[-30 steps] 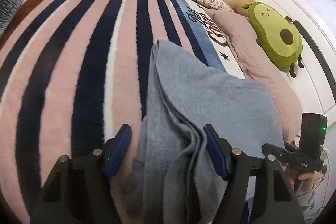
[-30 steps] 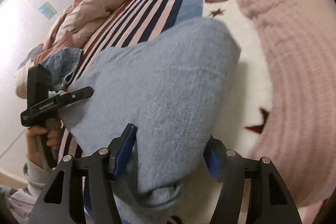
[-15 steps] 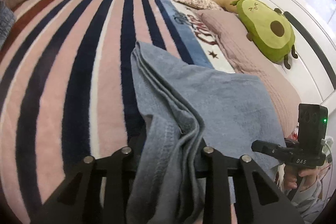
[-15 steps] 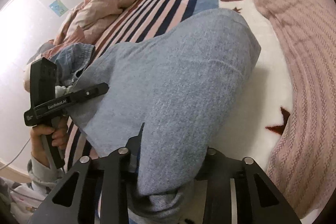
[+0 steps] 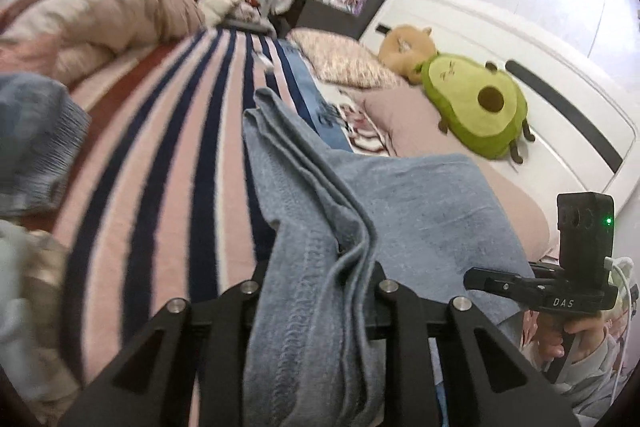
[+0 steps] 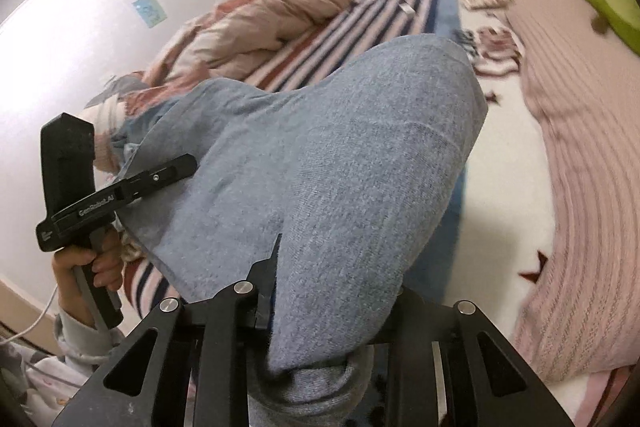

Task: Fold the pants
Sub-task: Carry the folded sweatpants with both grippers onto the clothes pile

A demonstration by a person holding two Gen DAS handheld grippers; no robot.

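Ahead and to the left of the left tongs, the striped blanket lies flat and bare: an open lane running to the far end of the bed. A crumpled grey-blue garment blocks the near left edge of that lane, and a bunched pink duvet closes its far left. The grey-blue pants fill the room between both tongs. Right of the right tongs, a white strip of blanket gives a narrow passage, walled by the pink ribbed pillow; beyond it the avocado plush lies against the headboard.
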